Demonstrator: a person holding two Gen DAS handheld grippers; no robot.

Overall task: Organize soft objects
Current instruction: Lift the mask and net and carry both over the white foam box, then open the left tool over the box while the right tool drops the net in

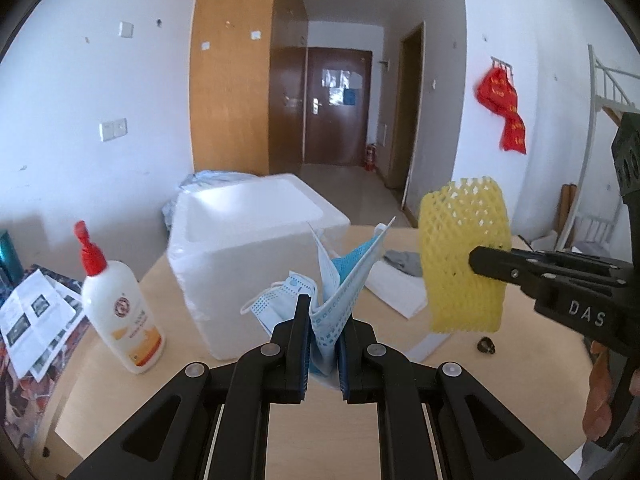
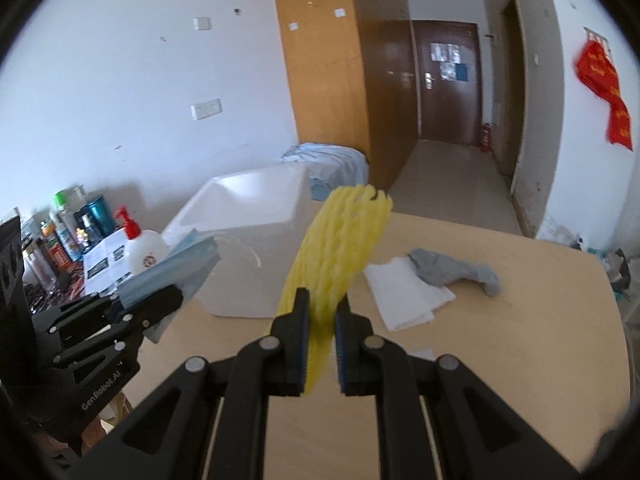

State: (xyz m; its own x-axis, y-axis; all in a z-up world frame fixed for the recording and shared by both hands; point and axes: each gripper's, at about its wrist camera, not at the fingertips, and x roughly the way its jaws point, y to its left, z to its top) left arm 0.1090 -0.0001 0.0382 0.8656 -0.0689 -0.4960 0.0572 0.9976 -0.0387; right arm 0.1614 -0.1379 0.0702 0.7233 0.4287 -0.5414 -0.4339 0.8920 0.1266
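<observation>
Blue face masks are pinched in the left gripper, jaws closed on them, above the desk. A yellow foam net is clamped in the right gripper's jaws. A white foam box stands near the desk's far left edge, a grey cloth on white paper toward the far right.

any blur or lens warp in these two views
Left wrist view: red wall hanging smeared, dark fisheye corners, yellow foam net fairly crisp. Right wrist view: yellow foam net streaked by blur, walls and table edge bowed, shelf clutter soft.
</observation>
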